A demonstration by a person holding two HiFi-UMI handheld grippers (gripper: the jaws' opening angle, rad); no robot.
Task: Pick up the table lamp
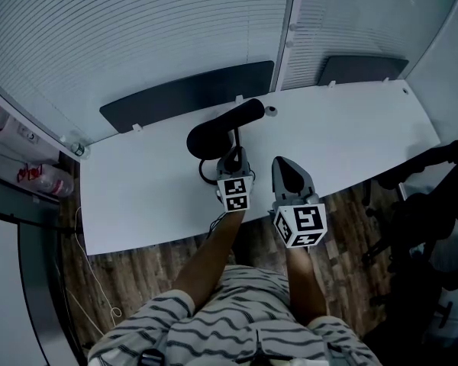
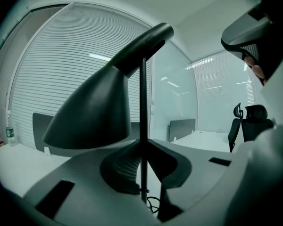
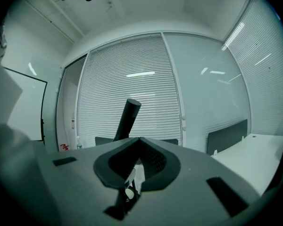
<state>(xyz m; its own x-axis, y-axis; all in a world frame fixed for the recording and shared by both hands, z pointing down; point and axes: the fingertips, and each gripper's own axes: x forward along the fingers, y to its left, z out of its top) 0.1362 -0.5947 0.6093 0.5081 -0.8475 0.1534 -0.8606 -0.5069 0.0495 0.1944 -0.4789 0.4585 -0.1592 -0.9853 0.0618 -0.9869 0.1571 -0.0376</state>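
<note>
The left gripper (image 1: 233,157) is pinching the thin stem (image 2: 143,102) of the table lamp (image 1: 211,137) for a steady lift at mid-surface (image 1: 351,128). The right gripper (image 1: 287,171) (pressed together, empty) is hovering beside it.

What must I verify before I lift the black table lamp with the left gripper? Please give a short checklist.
1. Left gripper is shut on the thin metal stem of the black table lamp: ok.
2. The stem stands upright between the jaws: ok.
3. Right gripper is shut, holds nothing and stays apart from the lamp: ok.
4. The lamp's black cable is free to follow the lamp: cannot tell.
5. The lamp's base stands flat on the white desk: cannot tell, since the base is hidden.
</note>
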